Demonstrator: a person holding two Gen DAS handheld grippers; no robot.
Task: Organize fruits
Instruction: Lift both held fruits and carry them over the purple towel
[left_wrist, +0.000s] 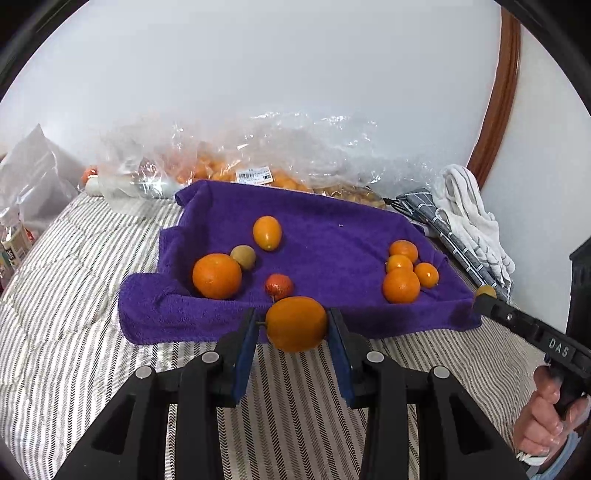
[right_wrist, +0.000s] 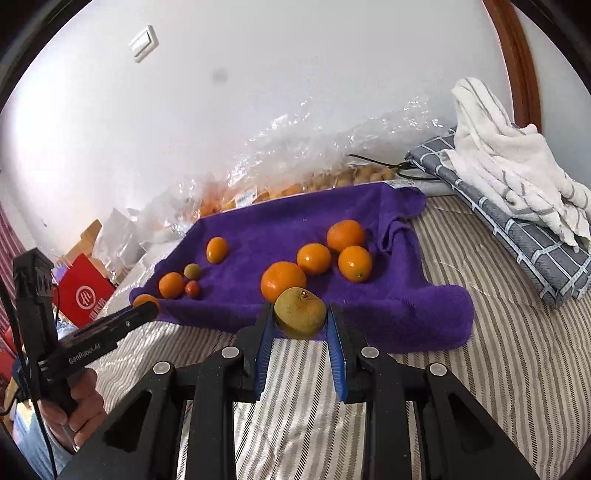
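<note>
L gripper (left_wrist: 296, 325) pinching orange fruit (left_wrist: 296, 323); R gripper (right_wrist: 300, 317) pinching greenish-brown fruit (right_wrist: 300, 313).

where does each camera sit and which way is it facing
Left wrist: on the left gripper, shut on an orange oval fruit, facing the purple terry towel; the right hand shows.
Right wrist: on the right gripper, shut on a yellow-green round fruit; the left hand shows.
Shared: towel, loose fruit.

R gripper (right_wrist: 300, 320) clamps greenish-yellow fruit (right_wrist: 300, 313) at frame ctr, over near edge of purple towel (right_wrist: 406, 306). L gripper (right_wrist: 146, 308) at left w/ small orange fruit (right_wrist: 144, 300).
</note>
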